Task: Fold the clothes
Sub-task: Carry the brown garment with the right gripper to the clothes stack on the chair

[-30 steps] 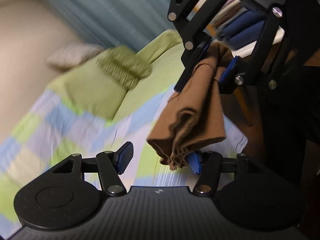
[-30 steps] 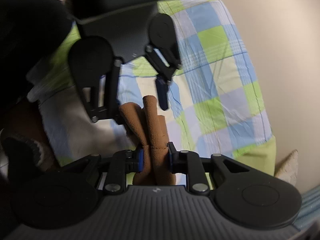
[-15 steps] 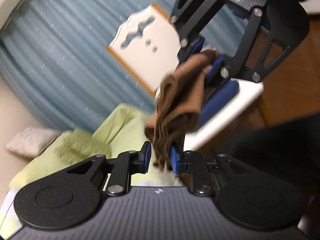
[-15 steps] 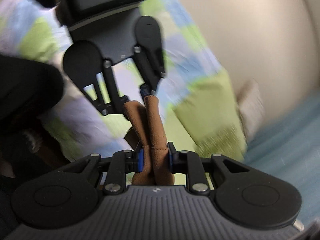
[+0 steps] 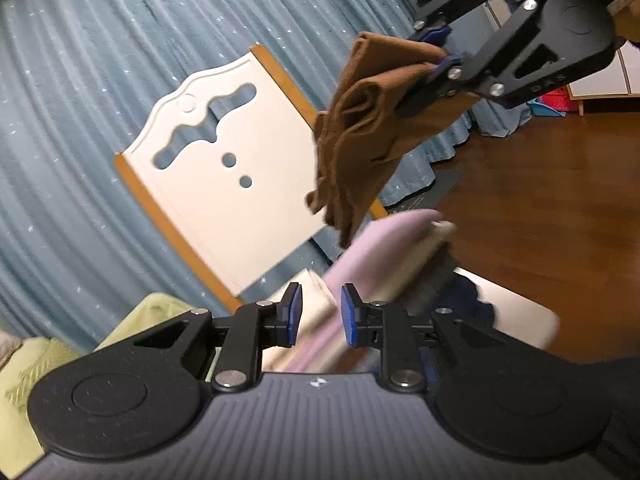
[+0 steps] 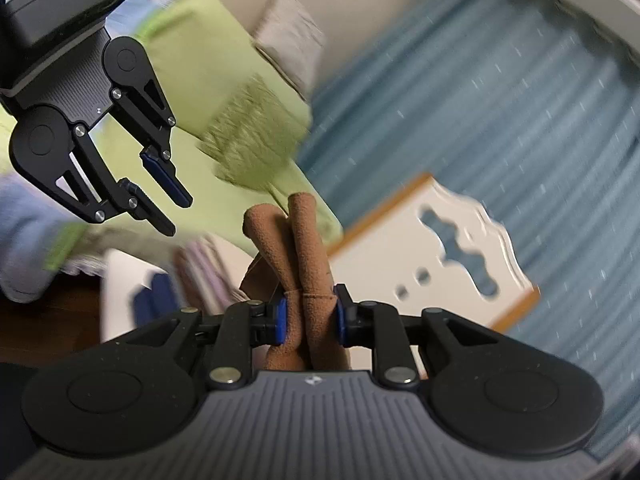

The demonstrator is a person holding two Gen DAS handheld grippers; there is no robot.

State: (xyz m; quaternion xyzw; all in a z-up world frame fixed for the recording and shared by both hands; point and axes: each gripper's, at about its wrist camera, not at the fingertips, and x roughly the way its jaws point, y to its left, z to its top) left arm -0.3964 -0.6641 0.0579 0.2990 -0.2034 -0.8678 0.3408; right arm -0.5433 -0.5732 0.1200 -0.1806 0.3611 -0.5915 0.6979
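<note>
R gripper [image 6: 310, 316] is clamped on a bunched brown cloth [image 6: 304, 256], blue pads pressing both sides of it, folds standing up past the fingertips in two rolled ridges. Seen from the L wrist cam, the same cloth [image 5: 360, 128] hangs free in the air from the R gripper [image 5: 440, 54] at upper right, drooping down and left in loose pleats, clear of everything below. L gripper [image 5: 320, 314] holds nothing: jaws part open w/ a narrow gap, blue pads bare, only blurred stacked laundry behind them. In the R wrist cam the L gripper [image 6: 170, 208] sits upper left, fingers angled down-right, apart from the cloth, nothing between them. Below the hanging cloth lies a stack [image 5: 384, 248] of folded pieces, pink-lilac and cream on top, dark navy items beside it, all on a white surface [image 5: 520, 312]; motion blur hides detail. Behind stands a white headboard [image 5: 224, 184] w/ wood trim and cut-out shapes, in front of a blue-grey curtain [image 5: 100, 80]. Green bedding [image 6: 208, 80] and a beige pillow [image 6: 288, 40] show at upper left of the R view, checked sheet at the far left edge. Wood floor [image 5: 540, 208] fills the right of the L view.
</note>
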